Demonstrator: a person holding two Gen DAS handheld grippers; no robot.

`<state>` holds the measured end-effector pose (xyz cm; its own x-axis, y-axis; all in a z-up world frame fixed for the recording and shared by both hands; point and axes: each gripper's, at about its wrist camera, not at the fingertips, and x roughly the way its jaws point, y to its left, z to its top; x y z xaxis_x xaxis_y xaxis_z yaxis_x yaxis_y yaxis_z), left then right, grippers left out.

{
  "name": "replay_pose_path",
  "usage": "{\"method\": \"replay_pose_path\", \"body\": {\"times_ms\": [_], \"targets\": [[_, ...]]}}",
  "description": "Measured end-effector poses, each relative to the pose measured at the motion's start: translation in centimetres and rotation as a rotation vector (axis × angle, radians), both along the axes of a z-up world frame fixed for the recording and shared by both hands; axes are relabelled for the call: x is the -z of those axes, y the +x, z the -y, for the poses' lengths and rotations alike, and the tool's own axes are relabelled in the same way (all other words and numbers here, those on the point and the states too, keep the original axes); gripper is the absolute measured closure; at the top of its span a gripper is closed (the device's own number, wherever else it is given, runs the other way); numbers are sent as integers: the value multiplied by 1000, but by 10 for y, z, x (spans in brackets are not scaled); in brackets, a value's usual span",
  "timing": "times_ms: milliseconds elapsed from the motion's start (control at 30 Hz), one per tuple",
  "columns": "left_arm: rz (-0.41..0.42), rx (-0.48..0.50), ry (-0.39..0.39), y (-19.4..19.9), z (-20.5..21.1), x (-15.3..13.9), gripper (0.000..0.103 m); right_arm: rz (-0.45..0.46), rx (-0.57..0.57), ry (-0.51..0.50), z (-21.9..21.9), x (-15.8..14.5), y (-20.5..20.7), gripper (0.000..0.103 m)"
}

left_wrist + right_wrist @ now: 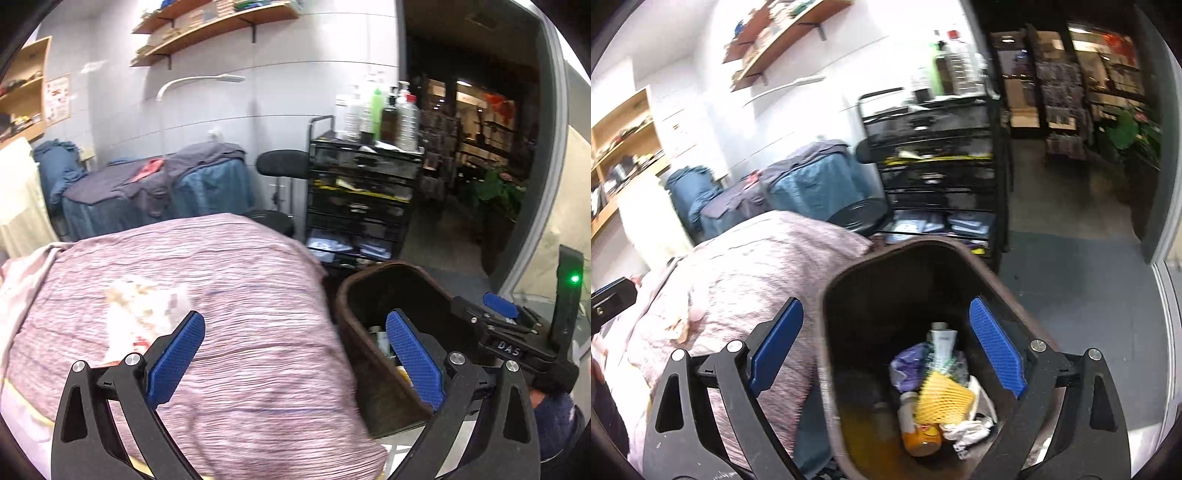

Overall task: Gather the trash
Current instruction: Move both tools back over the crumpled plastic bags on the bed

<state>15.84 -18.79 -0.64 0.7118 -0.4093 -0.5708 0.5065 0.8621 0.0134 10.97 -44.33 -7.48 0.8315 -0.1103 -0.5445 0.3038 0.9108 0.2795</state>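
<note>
A dark brown trash bin (pixel 849 291) stands on the floor beside a bed with a pink striped cover (pixel 750 266). Inside the bin lie a yellow foam net (pixel 943 400), a white tube (pixel 942 343), a purple wrapper (pixel 908 365), an orange-capped bottle (pixel 919 432) and crumpled white paper (pixel 967 430). My right gripper (pixel 886 350) is open and empty, over the bin's mouth. My left gripper (pixel 295 365) is open and empty, above the bed's edge. A crumpled white paper piece (pixel 144 306) lies on the pink cover (pixel 240 295), just left of my left finger. The bin (pixel 354 332) shows at the right there.
A black wire rack (pixel 362 199) with bottles on top stands behind the bin. A black stool (pixel 282 166) and blue-covered tables (pixel 155 195) are farther back. An open doorway (pixel 472 147) leads to a darker room. Wooden shelves (pixel 214 26) hang on the wall.
</note>
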Motion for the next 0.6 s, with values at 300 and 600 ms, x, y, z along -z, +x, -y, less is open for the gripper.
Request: {"method": "replay_pose_path", "body": {"times_ms": [300, 600], "targets": [[9, -120, 15, 10, -54, 2, 6, 78, -215, -126, -73, -21, 28, 12], [-17, -232, 36, 19, -112, 13, 6, 90, -407, -186, -145, -43, 59, 6]]}}
